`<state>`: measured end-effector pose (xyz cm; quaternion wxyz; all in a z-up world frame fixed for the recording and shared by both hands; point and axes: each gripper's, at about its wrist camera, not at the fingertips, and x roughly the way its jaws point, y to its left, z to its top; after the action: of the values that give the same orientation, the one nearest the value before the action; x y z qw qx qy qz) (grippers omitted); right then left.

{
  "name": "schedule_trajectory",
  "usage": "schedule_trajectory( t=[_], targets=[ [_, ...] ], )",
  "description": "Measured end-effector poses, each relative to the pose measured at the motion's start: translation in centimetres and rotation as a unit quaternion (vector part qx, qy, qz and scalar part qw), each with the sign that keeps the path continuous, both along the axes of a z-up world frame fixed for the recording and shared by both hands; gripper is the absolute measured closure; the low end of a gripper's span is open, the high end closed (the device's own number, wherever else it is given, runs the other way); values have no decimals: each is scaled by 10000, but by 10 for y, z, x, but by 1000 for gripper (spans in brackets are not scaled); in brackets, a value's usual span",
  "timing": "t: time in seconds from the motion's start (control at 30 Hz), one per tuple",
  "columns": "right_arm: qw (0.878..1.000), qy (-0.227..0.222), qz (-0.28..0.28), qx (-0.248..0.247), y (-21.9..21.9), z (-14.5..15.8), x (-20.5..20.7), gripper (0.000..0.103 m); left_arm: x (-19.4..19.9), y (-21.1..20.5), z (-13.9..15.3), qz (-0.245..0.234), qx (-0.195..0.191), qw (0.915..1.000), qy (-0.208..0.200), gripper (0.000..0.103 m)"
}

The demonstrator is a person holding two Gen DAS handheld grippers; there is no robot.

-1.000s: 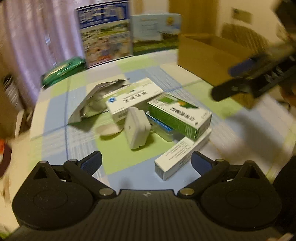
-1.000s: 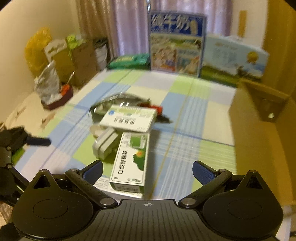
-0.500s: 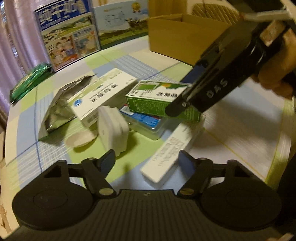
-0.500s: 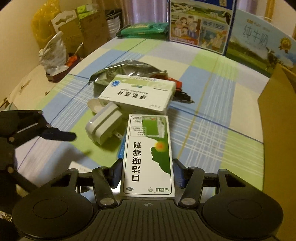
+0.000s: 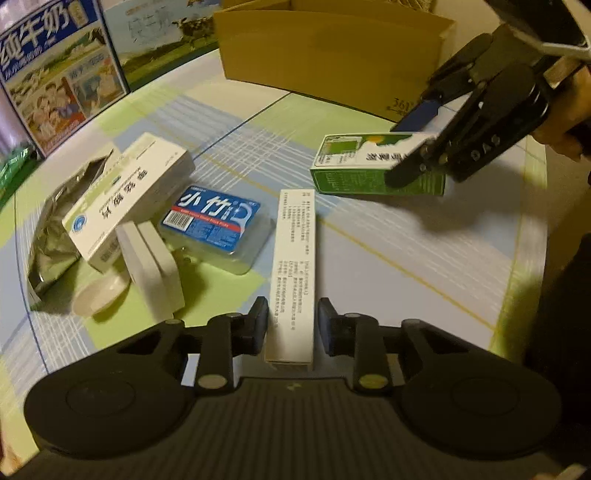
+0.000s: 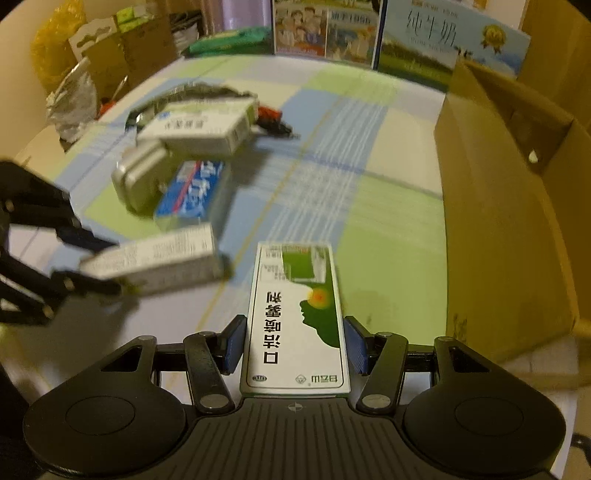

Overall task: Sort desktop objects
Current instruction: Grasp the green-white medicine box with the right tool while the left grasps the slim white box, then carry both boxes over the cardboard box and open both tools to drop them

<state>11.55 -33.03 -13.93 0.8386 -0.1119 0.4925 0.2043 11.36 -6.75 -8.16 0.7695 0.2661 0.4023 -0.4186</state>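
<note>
A: Item one, left tongs (image 5: 291, 321)?
B: Narrow, pads pressed on both long sides of a slim white carton (image 5: 293, 269). In the right wrist view that carton looks lifted off the tabletop (image 5: 388, 258), though the picture is blurred.

A: Item two, right tongs (image 6: 293, 345)?
B: Closed on a green and white medicine box (image 6: 295, 317), one blue pad on each long side. The box is held clear of the checked cloth; its shadow lies below it in the left wrist view. A hand (image 5: 569, 122) grips the tool behind it.

A: Item three, stock on the tabletop?
B: A blue-labelled clear plastic case (image 5: 216, 230), lying flat, just left of the slim carton. A white adapter block (image 5: 151, 269) on edge, near the case. A larger white medicine box (image 5: 129, 201), propped partly over a silver foil pouch (image 5: 55, 236). A small white round lid (image 5: 98, 297), beside the adapter.

A: Item four, containers?
B: One open cardboard box (image 6: 506, 221), on the right side, near the held green box. Two printed milk cartons (image 6: 325, 27) stand along the far edge.
</note>
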Motion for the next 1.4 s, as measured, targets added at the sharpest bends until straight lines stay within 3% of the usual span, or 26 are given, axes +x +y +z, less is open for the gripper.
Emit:
schedule_trajectory(
  t=[0.1,0.17,0.33,0.43,0.47,0.63,0.93,1.2,1.4],
  targets=[
    [9999,24,-80,64,-5,-10,-1,48,3,-6,-1,52,-11,10000,-23,78],
    [9999,19,-155,35,-6,-16,1,38,7,-10,-3,99,-40,9999,27,76],
    [9998,36,-203,78,-8,-24,5,36,12,-23,-13,159,21,9999,60,76],
    [9998,-14,-195,74,-5,-25,5,38,13,-27,-16,233,25,9997,77,79],
    [9999,-24,-131,59,-3,-25,5,49,13,-29,-16,258,23,9996,76,80],
    [9997,-232,-25,-29,3,-18,-2,50,10,-34,-15,306,151,9994,46,82],
    [9967,-606,-270,463,-17,37,-13,50,6,-40,21,525,114,9984,-145,82],
    [9812,-1602,-793,726,-67,124,-19,50,5,-86,80,898,-542,9942,-224,82],
    [9715,-1775,-1430,645,-135,150,10,50,10,-161,127,945,-1208,9878,-255,82]
  ],
)
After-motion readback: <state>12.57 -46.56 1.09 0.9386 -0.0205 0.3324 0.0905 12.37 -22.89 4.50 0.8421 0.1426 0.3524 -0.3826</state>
